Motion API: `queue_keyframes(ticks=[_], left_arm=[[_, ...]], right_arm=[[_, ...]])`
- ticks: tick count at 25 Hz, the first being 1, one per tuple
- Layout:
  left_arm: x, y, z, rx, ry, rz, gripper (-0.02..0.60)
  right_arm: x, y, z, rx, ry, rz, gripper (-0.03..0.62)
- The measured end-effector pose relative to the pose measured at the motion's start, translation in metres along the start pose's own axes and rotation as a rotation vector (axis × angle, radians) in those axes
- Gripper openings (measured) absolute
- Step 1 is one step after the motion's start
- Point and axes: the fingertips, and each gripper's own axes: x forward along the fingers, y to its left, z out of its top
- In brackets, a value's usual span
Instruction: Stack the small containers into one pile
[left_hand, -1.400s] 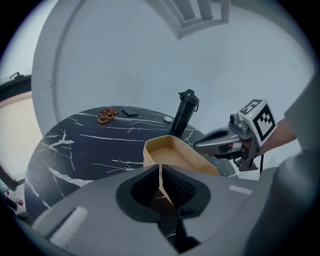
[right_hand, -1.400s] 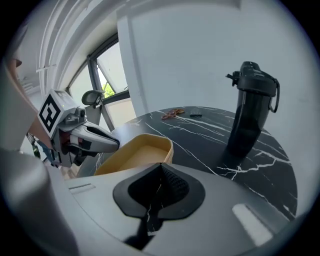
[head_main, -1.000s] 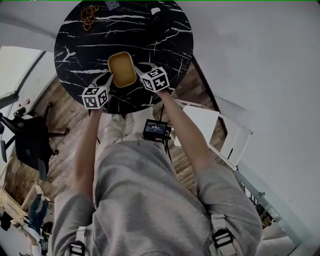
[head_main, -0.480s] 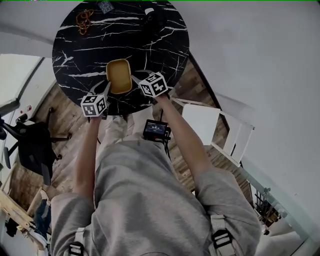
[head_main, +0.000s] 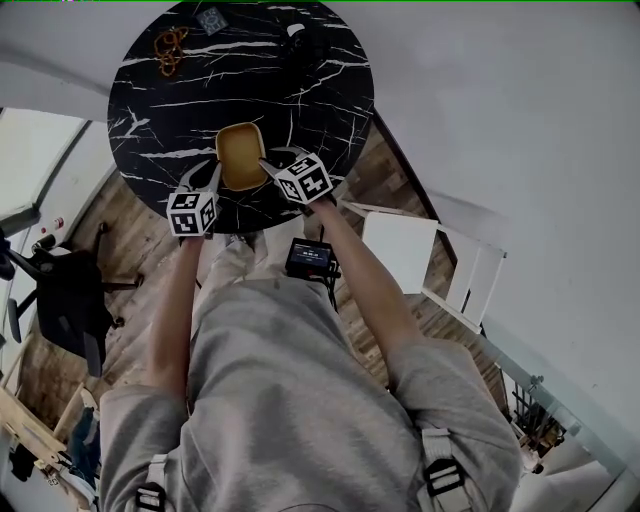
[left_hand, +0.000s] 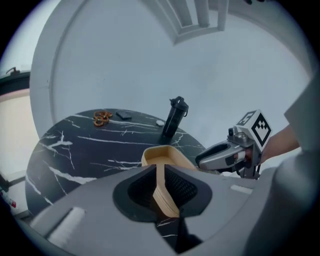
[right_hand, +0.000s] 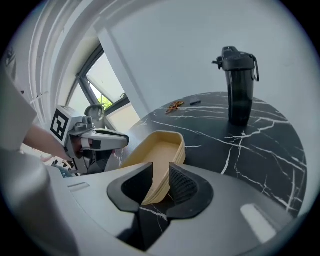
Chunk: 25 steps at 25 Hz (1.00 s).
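The pile of small containers (head_main: 240, 155) stands on the black marble desk (head_main: 300, 90), near the edge on the person's side. In the right gripper view its rim shows several layers, so I judge that the containers are already nested together. The left gripper (left_hand: 160, 192) has just been closing, and now it clenches the thin side wall of the pile between its pads. The right gripper (right_hand: 159, 186) has just been opening. Its jaws stand apart, released, but the opposite wall of the pile is between them.

The danger I see is this wall. If the right gripper draws back crooked, a pad can hook the rim and drag the pile toward the desk edge, or twist it against the left grip. Also, the left gripper holds only one thin wall, so a lift from there can tilt the pile and the nested pieces may slide apart. The dark bottle (right_hand: 239, 85) is well apart, and I think it is no risk.
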Motion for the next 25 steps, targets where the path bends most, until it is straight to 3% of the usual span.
queue_keyframes(ticks=[4,8,13,20,25], left_arm=[[-0.027,-0.012,0.038,0.048,-0.101,-0.003,0.035],[-0.064,-0.031,0.078,0.105,-0.244,-0.012,0.021],[-0.109,-0.06,0.107,0.238,-0.376,-0.022,0.008],[-0.148,-0.103,0.106,0.44,-0.447,-0.051,0.003],[-0.155,-0.125,0.086,0.548,-0.436,-0.093,0.003]], right_arm=[[-0.026,0.009,0.022,-0.076,-0.048,-0.038,0.115],[-0.059,0.032,0.059,-0.154,-0.174,-0.08,0.102],[-0.096,0.078,0.083,-0.205,-0.304,-0.106,0.091],[-0.128,0.124,0.087,-0.312,-0.436,-0.227,0.042],[-0.133,0.14,0.074,-0.334,-0.463,-0.265,0.013]])
